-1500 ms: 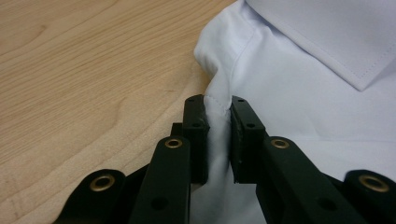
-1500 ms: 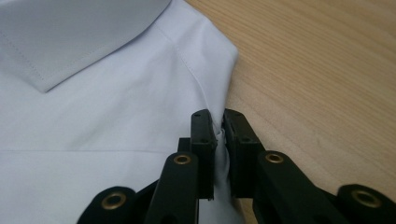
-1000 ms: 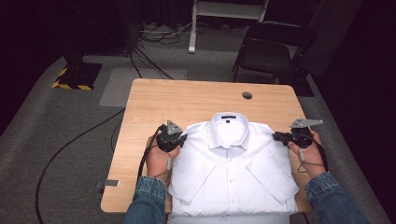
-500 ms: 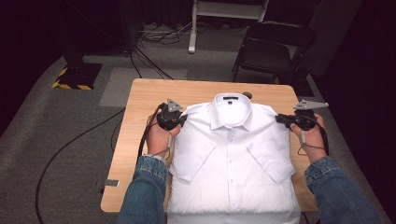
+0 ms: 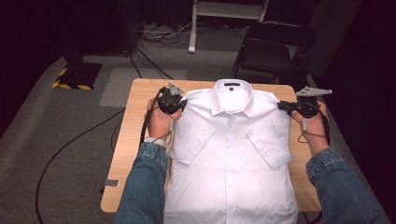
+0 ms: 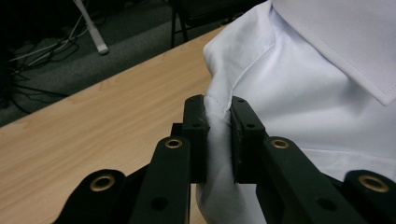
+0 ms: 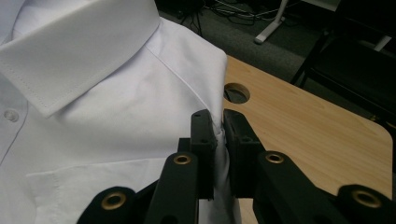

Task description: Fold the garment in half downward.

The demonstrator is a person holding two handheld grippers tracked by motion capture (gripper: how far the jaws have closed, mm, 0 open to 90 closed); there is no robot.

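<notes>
A white short-sleeved shirt (image 5: 233,149) lies front up on the wooden table (image 5: 135,121), its collar toward the far edge and its hem over the near edge. My left gripper (image 5: 183,103) is shut on the shirt's left shoulder seam (image 6: 217,116). On the other side, my right gripper (image 5: 281,106) pinches the right shoulder seam (image 7: 219,135) between its jaws. Both sleeves lie folded inward across the chest. The left gripper (image 6: 218,109) and the right gripper (image 7: 219,122) each hold a fold of white cloth.
A round cable hole (image 7: 236,93) sits in the table just beyond the right shoulder. A black chair (image 5: 273,51) and a white stand (image 5: 224,18) are on the floor behind the table. Cables (image 5: 70,144) trail over the grey carpet at the left.
Both grippers have moved away from me toward the table's far edge, dragging the shirt with them. The collar now lies near the far edge and more of the shirt body rests on the table.
</notes>
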